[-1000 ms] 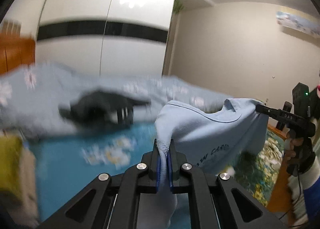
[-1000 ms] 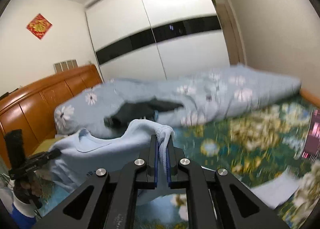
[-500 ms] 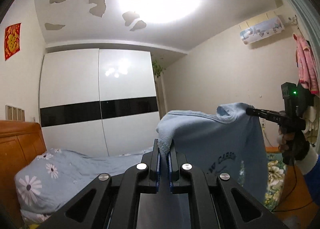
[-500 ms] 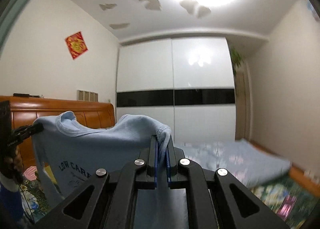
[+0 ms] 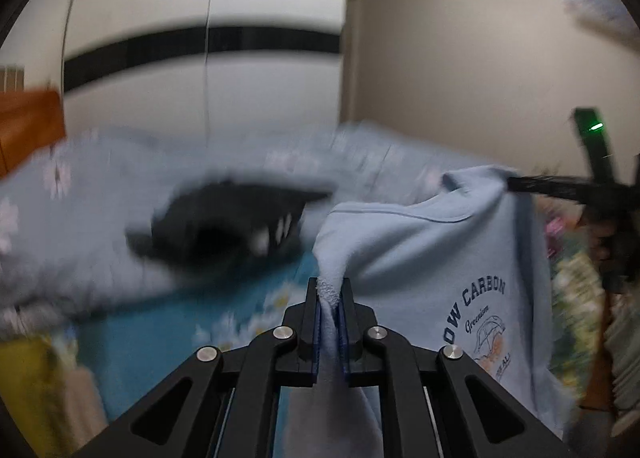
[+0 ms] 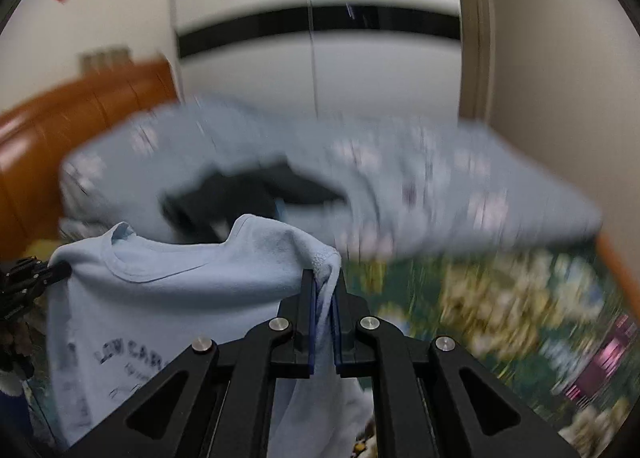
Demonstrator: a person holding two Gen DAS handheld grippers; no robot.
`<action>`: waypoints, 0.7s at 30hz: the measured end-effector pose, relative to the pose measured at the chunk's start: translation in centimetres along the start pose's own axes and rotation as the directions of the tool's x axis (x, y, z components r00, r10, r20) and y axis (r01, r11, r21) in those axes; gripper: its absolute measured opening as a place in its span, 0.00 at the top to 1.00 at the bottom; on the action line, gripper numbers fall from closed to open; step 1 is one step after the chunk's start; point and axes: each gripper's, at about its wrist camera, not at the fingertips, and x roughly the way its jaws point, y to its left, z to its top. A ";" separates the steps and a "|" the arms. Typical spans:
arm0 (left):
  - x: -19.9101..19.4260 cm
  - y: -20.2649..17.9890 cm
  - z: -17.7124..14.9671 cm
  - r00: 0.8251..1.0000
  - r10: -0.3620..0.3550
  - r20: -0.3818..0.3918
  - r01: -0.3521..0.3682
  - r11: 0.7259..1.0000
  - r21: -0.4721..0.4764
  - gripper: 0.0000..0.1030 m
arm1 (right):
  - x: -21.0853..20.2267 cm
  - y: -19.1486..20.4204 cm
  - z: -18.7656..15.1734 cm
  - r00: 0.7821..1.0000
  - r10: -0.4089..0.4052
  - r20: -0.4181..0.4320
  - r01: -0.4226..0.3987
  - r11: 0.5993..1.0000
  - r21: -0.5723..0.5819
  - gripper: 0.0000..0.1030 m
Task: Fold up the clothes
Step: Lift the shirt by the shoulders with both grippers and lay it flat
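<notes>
A light blue T-shirt (image 5: 432, 258) with dark printed lettering hangs stretched in the air between both grippers, above the bed. My left gripper (image 5: 331, 290) is shut on one shoulder of it. My right gripper (image 6: 325, 278) is shut on the other shoulder of the T-shirt (image 6: 180, 298). In the left wrist view the right gripper (image 5: 516, 183) shows at the far right, pinching the shirt's corner. In the right wrist view the left gripper (image 6: 60, 270) shows at the far left. Both views are blurred by motion.
A bed with a blue floral sheet (image 5: 180, 342) lies below. A pale blue flowered quilt (image 6: 460, 193) is heaped at the back with a dark garment (image 5: 224, 225) on it. A wooden headboard (image 6: 80, 113) and white wardrobe (image 6: 320, 57) stand behind.
Half a second ago both grippers held the shirt high, facing the ceiling and wardrobe. Now they have swung down over the bed, still holding the shirt by its shoulders.
</notes>
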 end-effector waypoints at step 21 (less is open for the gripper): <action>20.6 3.7 -2.8 0.969 0.045 -0.241 -0.098 0.972 -0.214 0.93 | 16.9 -6.8 -4.3 0.979 -0.019 -0.203 0.049 0.989 0.141 0.94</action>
